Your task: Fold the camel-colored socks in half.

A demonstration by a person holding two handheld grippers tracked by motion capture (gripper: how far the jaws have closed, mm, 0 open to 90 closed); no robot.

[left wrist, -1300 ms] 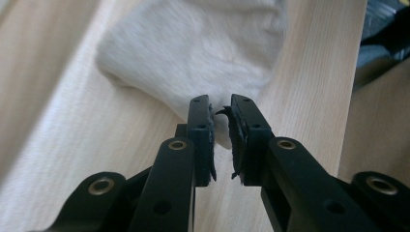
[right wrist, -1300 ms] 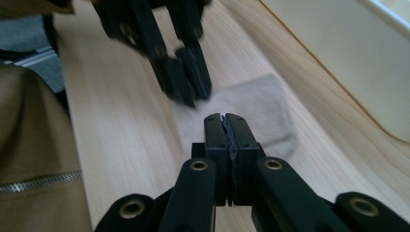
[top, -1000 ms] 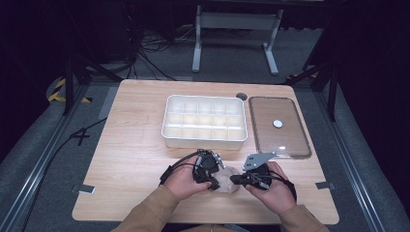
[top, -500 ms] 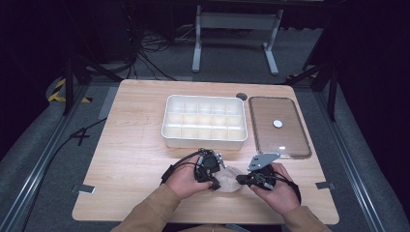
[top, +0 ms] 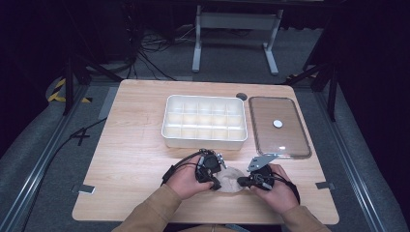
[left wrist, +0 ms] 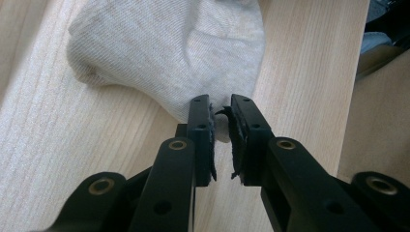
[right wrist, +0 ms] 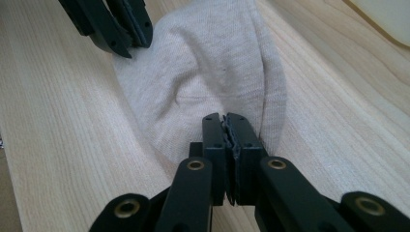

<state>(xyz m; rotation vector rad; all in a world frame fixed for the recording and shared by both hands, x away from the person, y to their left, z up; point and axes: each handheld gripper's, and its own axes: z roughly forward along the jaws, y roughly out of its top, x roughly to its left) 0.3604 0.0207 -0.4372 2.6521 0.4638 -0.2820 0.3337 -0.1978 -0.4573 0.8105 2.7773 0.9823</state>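
Your left gripper (top: 216, 184) pinches the left edge of the pale grey sock (top: 229, 180), its jaws nearly together with a fold of fabric between them. Your right gripper (top: 243, 181) has its jaws pressed tight on the sock's right edge. The sock lies bunched on the table (top: 125, 159) near its near edge, between your two hands. Just beyond, the white compartment tray (top: 204, 124) sits close behind the grippers; its clear lid (top: 279, 126) lies flat to the tray's right.
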